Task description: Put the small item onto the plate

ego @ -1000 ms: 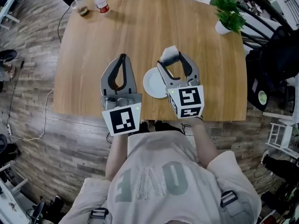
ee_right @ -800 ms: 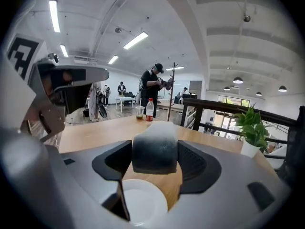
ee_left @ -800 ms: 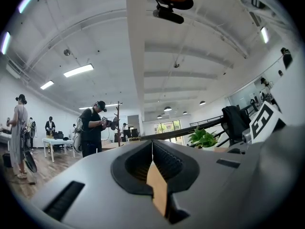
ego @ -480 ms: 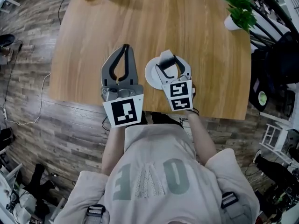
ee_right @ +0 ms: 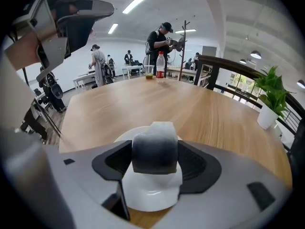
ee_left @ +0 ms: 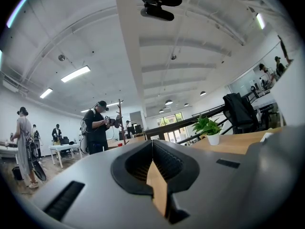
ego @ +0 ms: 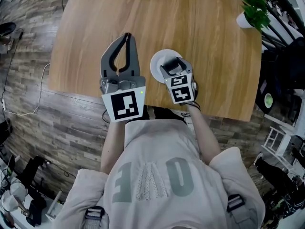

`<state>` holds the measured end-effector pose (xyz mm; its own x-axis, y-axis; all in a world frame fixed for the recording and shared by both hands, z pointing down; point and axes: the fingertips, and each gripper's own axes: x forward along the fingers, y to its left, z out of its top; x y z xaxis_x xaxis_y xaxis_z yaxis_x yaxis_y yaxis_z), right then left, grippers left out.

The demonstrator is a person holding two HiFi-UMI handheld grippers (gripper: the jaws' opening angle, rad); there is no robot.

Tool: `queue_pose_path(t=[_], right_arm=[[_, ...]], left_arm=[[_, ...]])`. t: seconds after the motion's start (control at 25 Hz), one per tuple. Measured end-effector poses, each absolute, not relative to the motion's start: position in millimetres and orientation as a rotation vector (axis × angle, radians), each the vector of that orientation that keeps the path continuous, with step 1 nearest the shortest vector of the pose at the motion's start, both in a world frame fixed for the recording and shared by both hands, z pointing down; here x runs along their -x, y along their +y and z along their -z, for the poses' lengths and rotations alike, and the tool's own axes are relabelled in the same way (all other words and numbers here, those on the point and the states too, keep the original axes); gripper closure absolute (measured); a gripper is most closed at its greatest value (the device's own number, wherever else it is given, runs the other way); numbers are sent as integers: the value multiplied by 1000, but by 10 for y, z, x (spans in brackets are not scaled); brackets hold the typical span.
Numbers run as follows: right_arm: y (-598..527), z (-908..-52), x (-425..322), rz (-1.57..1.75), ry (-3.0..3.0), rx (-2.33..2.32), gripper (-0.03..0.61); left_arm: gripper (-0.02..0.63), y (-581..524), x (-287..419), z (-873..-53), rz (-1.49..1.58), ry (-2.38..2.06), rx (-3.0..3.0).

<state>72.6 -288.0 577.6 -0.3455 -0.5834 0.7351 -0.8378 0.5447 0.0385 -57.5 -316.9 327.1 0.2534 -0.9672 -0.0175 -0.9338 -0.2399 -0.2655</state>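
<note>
The small item [ee_right: 155, 136] is a soft block, grey with a white top, and my right gripper [ee_right: 155, 150] is shut on it. It hangs right over the white plate [ee_right: 151, 198]; I cannot tell if it touches. In the head view the right gripper [ego: 172, 64] and the item [ego: 173, 61] sit above the plate [ego: 156, 67], near the table's front edge. My left gripper [ego: 127, 36] lies left of the plate, shut with nothing in it. Its own view shows the left gripper [ee_left: 152, 146] with tips meeting and only table wood behind.
The wooden table [ego: 200, 42] stretches away beyond the plate. A potted plant [ego: 252, 9] stands at its far right corner. A bottle [ee_right: 161, 66] and a cup [ee_right: 149, 72] stand at the far end. Black bags [ego: 286, 56] sit off the right side. People stand in the room behind.
My right gripper has drawn back toward me with the item, from beyond the plate to directly over it. The left gripper has stayed shut in about the same place.
</note>
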Motion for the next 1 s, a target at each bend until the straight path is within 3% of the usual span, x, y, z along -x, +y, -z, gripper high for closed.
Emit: queue_pose_path(t=[1.0], right_arm=[[-2841, -6025, -670, -578, -2037, -1048, 273]], left_arm=[[604, -3141, 594, -3395, 253, 1780, 2312]])
